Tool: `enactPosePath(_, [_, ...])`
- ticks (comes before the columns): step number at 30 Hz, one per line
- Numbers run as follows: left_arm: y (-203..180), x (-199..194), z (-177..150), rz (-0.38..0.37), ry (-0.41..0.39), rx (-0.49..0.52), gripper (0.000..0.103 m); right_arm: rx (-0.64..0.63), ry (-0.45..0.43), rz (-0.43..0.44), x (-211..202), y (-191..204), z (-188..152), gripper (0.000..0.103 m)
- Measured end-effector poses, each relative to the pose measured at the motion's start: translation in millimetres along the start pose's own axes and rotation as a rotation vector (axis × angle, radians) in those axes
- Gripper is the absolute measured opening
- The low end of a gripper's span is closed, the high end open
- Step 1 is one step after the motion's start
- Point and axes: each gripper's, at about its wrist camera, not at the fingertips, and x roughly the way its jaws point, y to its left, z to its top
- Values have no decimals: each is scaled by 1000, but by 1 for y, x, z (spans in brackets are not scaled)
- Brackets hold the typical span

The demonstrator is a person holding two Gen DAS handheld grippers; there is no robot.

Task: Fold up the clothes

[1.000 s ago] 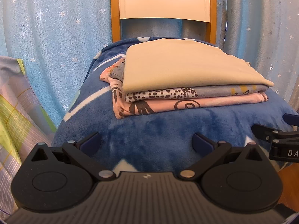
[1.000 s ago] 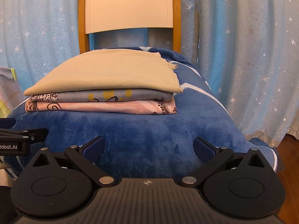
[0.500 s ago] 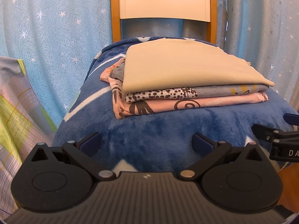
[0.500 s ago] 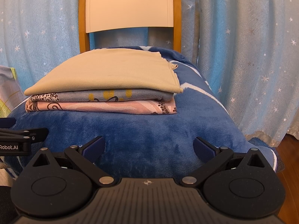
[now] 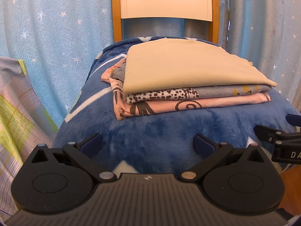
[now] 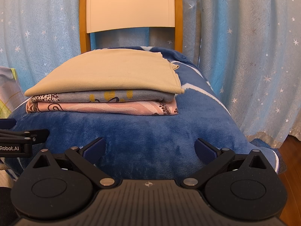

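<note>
A stack of folded clothes rests on a chair covered by a blue fleece blanket (image 5: 160,131) (image 6: 197,113). On top lies a cream garment (image 5: 184,66) (image 6: 112,73), under it a grey-blue one with spotted trim (image 5: 216,91) (image 6: 112,96), and at the bottom a pink patterned one (image 5: 188,105) (image 6: 112,108). My left gripper (image 5: 148,145) is open in front of the stack, holding nothing. My right gripper (image 6: 150,148) is open too, also short of the stack and empty. Each gripper shows at the edge of the other's view.
The chair's white and wooden backrest (image 5: 165,0) (image 6: 129,5) rises behind the stack. Light blue star-patterned curtains (image 5: 56,37) (image 6: 244,56) hang all around. A plaid cloth (image 5: 15,113) lies at the left. Wooden floor (image 6: 291,150) shows at the lower right.
</note>
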Motion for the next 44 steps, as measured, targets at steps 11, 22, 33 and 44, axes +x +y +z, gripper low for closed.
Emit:
enactPosePath(11, [-1,0,1,3,2,1,103,-1,1,1,0,0,0,103])
enactPosePath(22, [-2,1,1,5,2,3,103,-2,2,0,-1,0,0,103])
enactPosePath(33, [-3,1,1,6,2,4,103,-2,3,0,1,-2,-1,103])
enactPosePath(44, [-3,1,0,8,-4,2,103,-4,0,-1,2,-2,-2,103])
